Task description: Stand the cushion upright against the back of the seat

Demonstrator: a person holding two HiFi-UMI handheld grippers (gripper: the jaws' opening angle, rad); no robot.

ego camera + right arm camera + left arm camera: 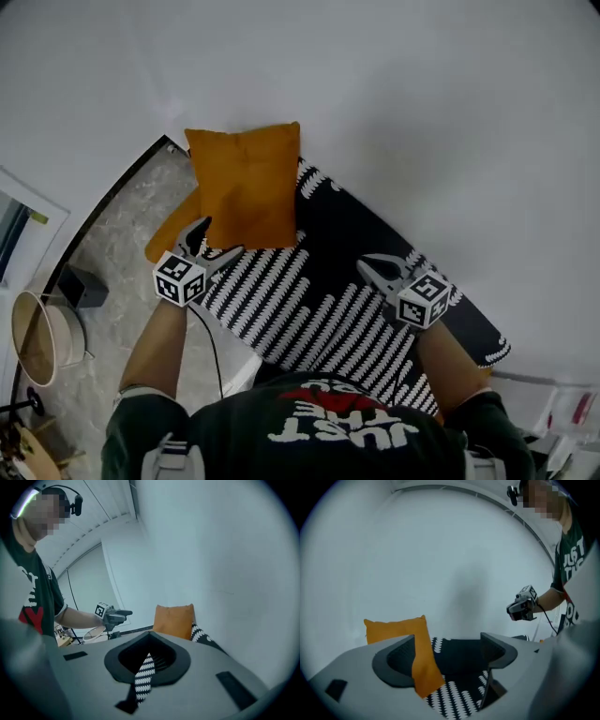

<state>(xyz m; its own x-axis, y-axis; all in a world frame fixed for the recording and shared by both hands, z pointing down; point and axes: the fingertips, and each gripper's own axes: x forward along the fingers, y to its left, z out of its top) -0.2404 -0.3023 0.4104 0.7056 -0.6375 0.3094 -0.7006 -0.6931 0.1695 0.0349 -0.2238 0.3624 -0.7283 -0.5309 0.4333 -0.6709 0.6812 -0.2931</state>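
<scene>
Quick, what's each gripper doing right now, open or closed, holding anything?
Left gripper: open; a corner of the orange cushion sits between its jaws, unclamped.
Right gripper: closed, holding nothing.

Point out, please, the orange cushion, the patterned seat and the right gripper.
orange cushion [245, 187], head view, middle of its front face.
patterned seat [309, 319], head view, bare striped cover between the grippers.
right gripper [368, 266], head view, midway between its fingertips.

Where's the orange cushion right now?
In the head view, upper left: the cushion stands against the wall at the left end of the patterned seat, just beyond the left gripper.
</scene>
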